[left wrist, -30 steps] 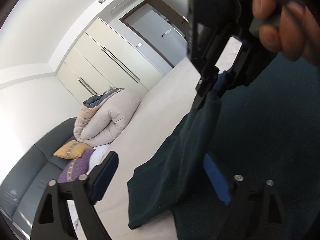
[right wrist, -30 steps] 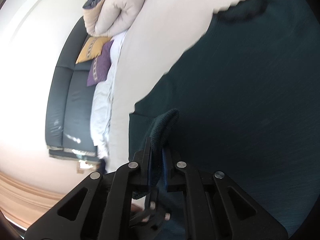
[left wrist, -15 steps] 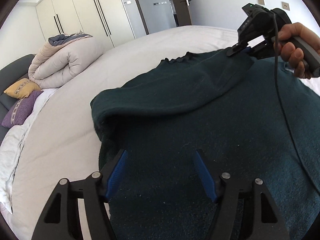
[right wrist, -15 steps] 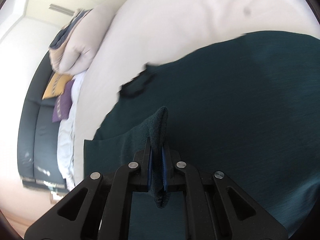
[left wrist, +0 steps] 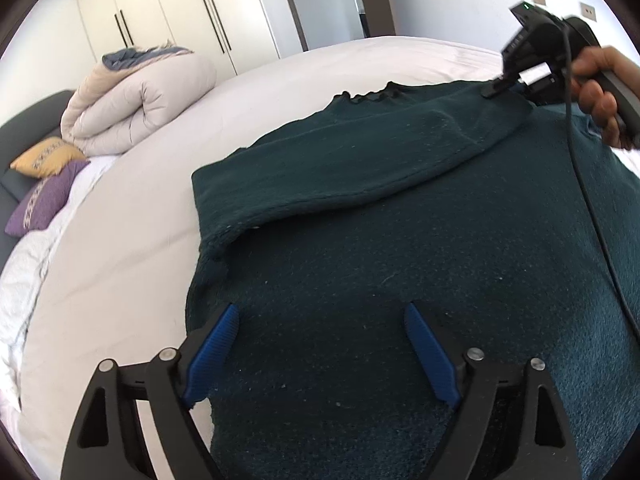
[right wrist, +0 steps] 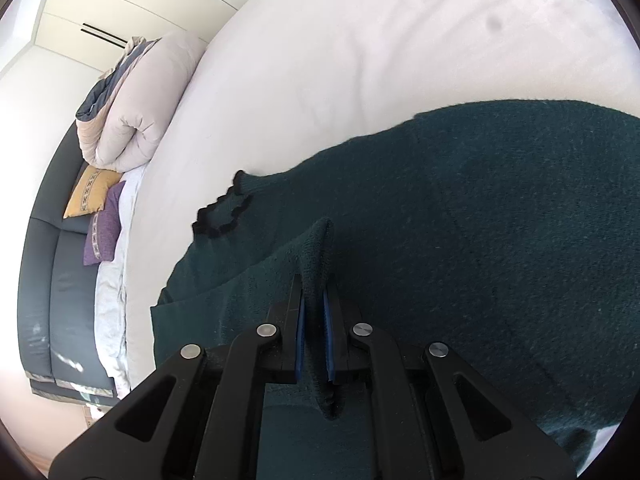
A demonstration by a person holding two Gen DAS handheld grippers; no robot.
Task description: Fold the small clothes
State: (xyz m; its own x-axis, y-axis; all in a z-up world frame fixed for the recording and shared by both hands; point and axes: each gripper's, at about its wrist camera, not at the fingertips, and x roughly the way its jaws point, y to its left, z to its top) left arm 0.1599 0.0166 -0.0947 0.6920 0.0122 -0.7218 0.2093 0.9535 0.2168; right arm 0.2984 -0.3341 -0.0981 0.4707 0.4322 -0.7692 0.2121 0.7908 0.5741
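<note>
Nearest us, our left gripper [left wrist: 320,356] hangs with its blue pads wide apart over the dark green sweater [left wrist: 400,260], which lies spread on the white bed [left wrist: 132,208]. Farther on, our right gripper [right wrist: 314,336] is clamped on a sleeve [right wrist: 316,248] folded across the body. Beyond sits a rolled duvet [left wrist: 140,96] and two cushions [left wrist: 44,180].

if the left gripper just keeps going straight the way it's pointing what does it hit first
Most likely the sweater. The open left gripper points low across its flat body, with only knit ahead between the fingers. Farther on lies the folded-over sleeve; depth is hard to judge.
</note>
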